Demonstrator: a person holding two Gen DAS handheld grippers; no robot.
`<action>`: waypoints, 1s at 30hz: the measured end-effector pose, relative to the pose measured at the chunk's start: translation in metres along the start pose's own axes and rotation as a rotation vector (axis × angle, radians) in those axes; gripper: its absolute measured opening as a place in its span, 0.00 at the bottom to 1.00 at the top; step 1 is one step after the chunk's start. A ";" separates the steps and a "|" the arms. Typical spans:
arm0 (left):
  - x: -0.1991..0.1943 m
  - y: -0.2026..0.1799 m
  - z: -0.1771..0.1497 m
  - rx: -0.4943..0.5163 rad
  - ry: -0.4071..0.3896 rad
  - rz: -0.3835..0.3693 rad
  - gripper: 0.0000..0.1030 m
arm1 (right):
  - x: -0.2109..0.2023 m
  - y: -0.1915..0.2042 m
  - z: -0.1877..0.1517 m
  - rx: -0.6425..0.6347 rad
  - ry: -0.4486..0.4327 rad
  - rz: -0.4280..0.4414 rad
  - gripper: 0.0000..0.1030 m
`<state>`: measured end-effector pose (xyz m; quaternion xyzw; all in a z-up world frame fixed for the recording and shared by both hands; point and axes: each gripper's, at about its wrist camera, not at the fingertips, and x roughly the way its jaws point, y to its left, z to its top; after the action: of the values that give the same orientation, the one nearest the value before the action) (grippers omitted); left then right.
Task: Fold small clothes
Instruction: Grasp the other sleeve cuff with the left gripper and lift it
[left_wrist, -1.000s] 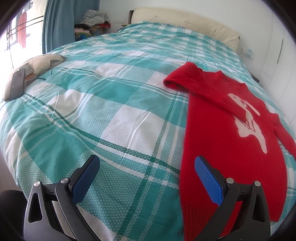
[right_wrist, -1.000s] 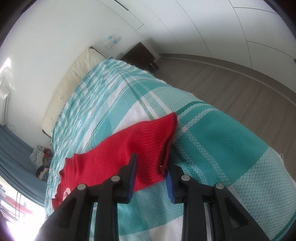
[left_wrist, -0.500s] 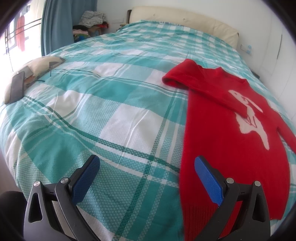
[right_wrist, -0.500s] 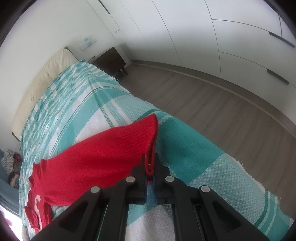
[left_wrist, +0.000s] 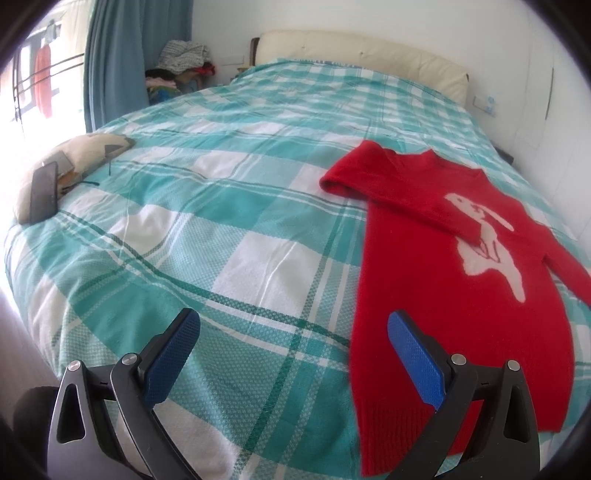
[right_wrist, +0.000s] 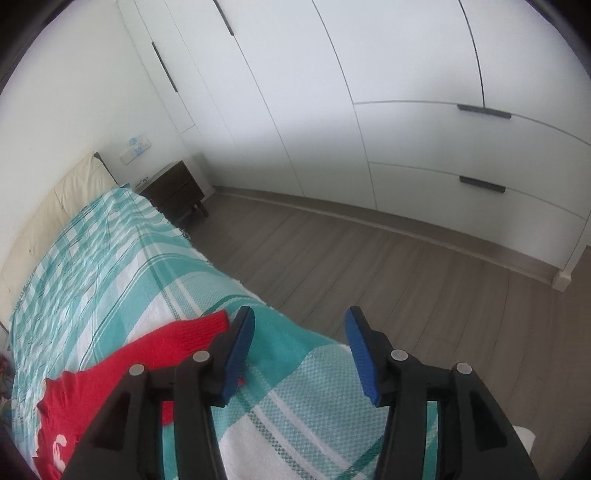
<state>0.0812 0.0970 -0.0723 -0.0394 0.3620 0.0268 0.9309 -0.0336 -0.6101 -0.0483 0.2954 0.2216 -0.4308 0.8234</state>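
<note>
A small red sweater (left_wrist: 454, 273) with a white rabbit print lies flat on the teal plaid bed (left_wrist: 229, 229), its left sleeve folded across the chest. My left gripper (left_wrist: 291, 350) is open and empty above the bed, its right finger over the sweater's lower hem. In the right wrist view the sweater's right sleeve (right_wrist: 173, 343) lies on the bed just left of my right gripper (right_wrist: 299, 332), which is open and empty and apart from the cuff.
A cushion with a dark phone (left_wrist: 44, 190) lies at the bed's left edge. A pile of clothes (left_wrist: 181, 62) sits by the blue curtain. A dark nightstand (right_wrist: 173, 195), wood floor (right_wrist: 369, 266) and white wardrobes (right_wrist: 369, 110) lie right of the bed.
My right gripper closed on the sleeve cuff, then opened and let it go; it now points more toward the wardrobes. My left gripper drew back slightly.
</note>
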 end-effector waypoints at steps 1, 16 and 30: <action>-0.011 0.000 0.009 0.004 -0.038 -0.015 0.99 | -0.008 0.006 0.000 -0.029 -0.029 0.010 0.52; 0.091 -0.199 0.064 0.892 0.088 -0.195 0.94 | -0.025 0.069 -0.027 -0.244 -0.029 0.201 0.58; 0.142 -0.200 0.084 0.689 0.181 -0.423 0.04 | -0.015 0.090 -0.037 -0.314 0.016 0.239 0.58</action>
<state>0.2578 -0.0915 -0.0953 0.1990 0.4141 -0.2912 0.8391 0.0301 -0.5358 -0.0389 0.1912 0.2560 -0.2878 0.9028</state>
